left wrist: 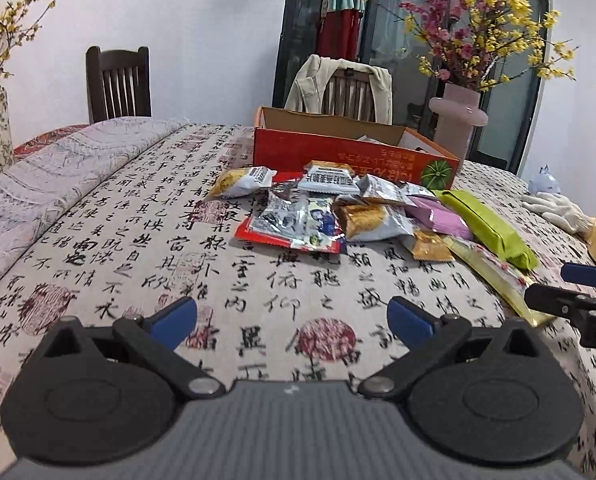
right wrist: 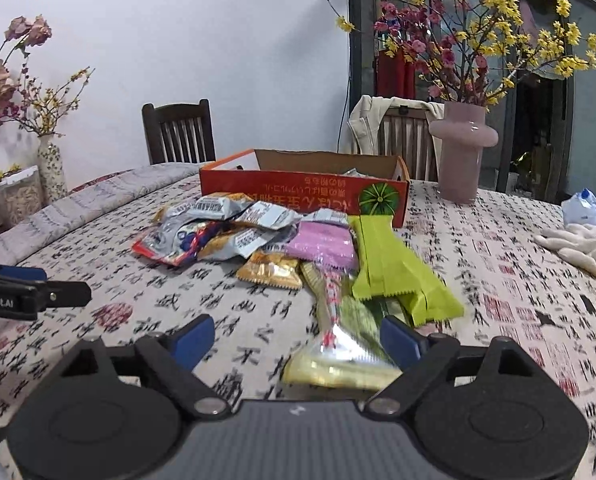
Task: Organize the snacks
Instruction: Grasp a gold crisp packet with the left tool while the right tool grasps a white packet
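On the calligraphy-print counter (right wrist: 498, 264), a heap of foil snack packets (right wrist: 233, 232) lay just in front of the open orange cardboard box (right wrist: 298, 190). Your right gripper (right wrist: 293, 340) had fingers spread wide, a long gold wrapper (right wrist: 338, 356) between them, ungripped. Your left gripper (left wrist: 291, 320) stood wide, holding nothing.

I get soft, even indoor light in both views, with only faint shadows under the snack packets (left wrist: 338, 212) on the table (left wrist: 137, 240). Foil wrappers throw small glints. Fisheye distortion bends the table edge and the dark door frame (right wrist: 352, 60), and black corners vignette the frames. The right view smears with motion blur on the long yellow packet (right wrist: 338, 344) near my tool.
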